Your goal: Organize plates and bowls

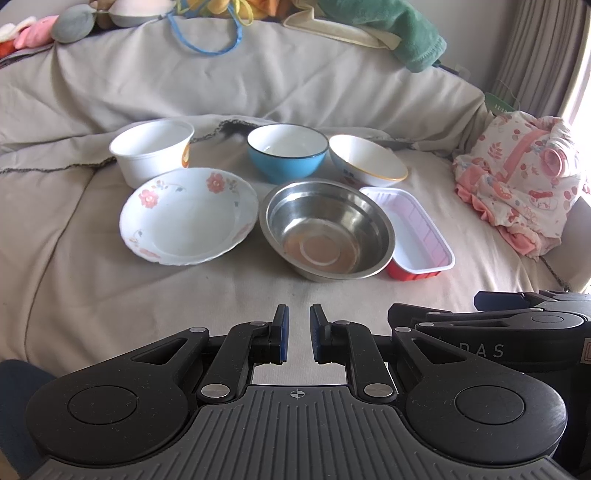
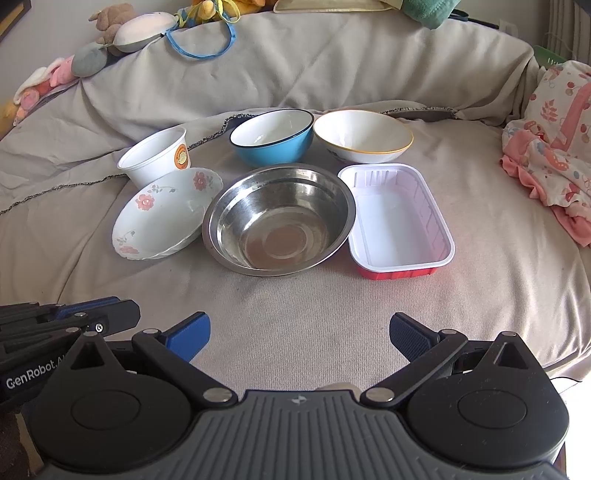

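Observation:
Several dishes sit on a beige cloth. Front row: a floral plate point(image 1: 188, 216) point(image 2: 166, 212), a steel bowl point(image 1: 327, 229) point(image 2: 279, 219), a red tray with a white inside point(image 1: 417, 232) point(image 2: 397, 218). Back row: a white plastic tub point(image 1: 153, 149) point(image 2: 157, 157), a blue bowl point(image 1: 288, 151) point(image 2: 273, 136), a white bowl with a yellow rim point(image 1: 367, 160) point(image 2: 364, 136). My left gripper point(image 1: 298, 332) is nearly shut and empty, well short of the dishes. My right gripper point(image 2: 299, 338) is open and empty, also short of them.
A pink patterned cloth bundle point(image 1: 517, 177) point(image 2: 554, 147) lies at the right. Soft toys point(image 2: 110, 40) and a green towel point(image 1: 399, 33) lie along the back ridge of the covered surface. The other gripper shows at the right in the left wrist view point(image 1: 517, 332).

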